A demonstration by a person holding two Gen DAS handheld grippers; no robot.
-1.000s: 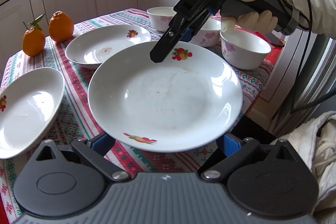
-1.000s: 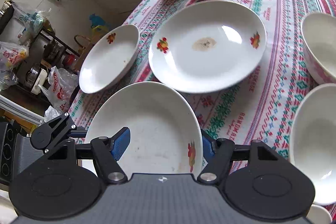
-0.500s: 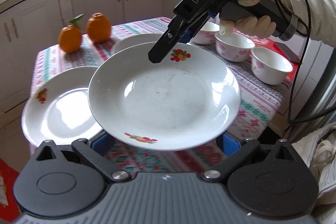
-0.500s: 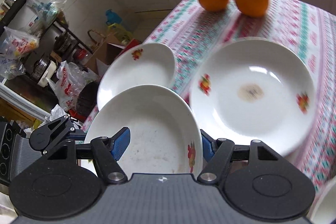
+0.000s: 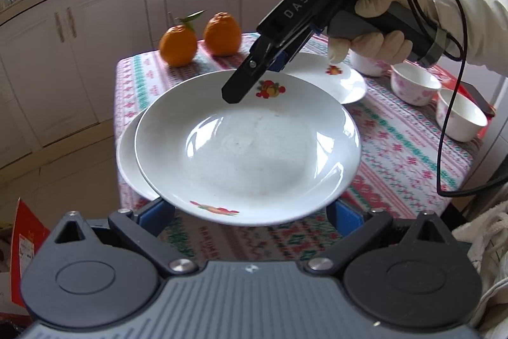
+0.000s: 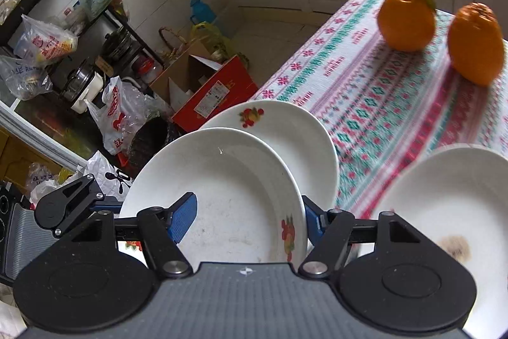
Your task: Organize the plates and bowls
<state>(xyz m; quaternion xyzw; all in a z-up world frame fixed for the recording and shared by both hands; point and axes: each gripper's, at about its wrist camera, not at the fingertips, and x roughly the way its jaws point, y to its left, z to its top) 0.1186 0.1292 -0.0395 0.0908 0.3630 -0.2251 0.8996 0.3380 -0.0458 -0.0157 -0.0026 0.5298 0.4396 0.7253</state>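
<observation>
A white plate (image 5: 247, 154) with fruit prints hangs in the air, held from two sides. My left gripper (image 5: 249, 212) is shut across its near rim, one blue pad at each side. My right gripper (image 5: 244, 84) is shut on the far rim; in the right wrist view one pad (image 6: 182, 216) lies inside the plate (image 6: 222, 196) and the other outside it. Just below, partly covered, a second plate (image 5: 127, 154) (image 6: 285, 129) lies at the table's corner. A third plate (image 5: 343, 78) (image 6: 444, 196), with a brown stain, lies farther in.
Two oranges (image 5: 177, 45) (image 5: 222, 34) sit at the table's far edge on the patterned cloth (image 5: 397, 154). Three white bowls (image 5: 412, 84) (image 5: 460, 116) (image 5: 365, 65) stand at the right. A gloved hand (image 5: 381, 21) holds the right gripper. Boxes and bags (image 6: 209, 91) crowd the floor beyond the corner.
Both grippers have carried the plate sideways from over the middle of the table to above the plate at the corner. The bowls and stained plate have slid off to the right.
</observation>
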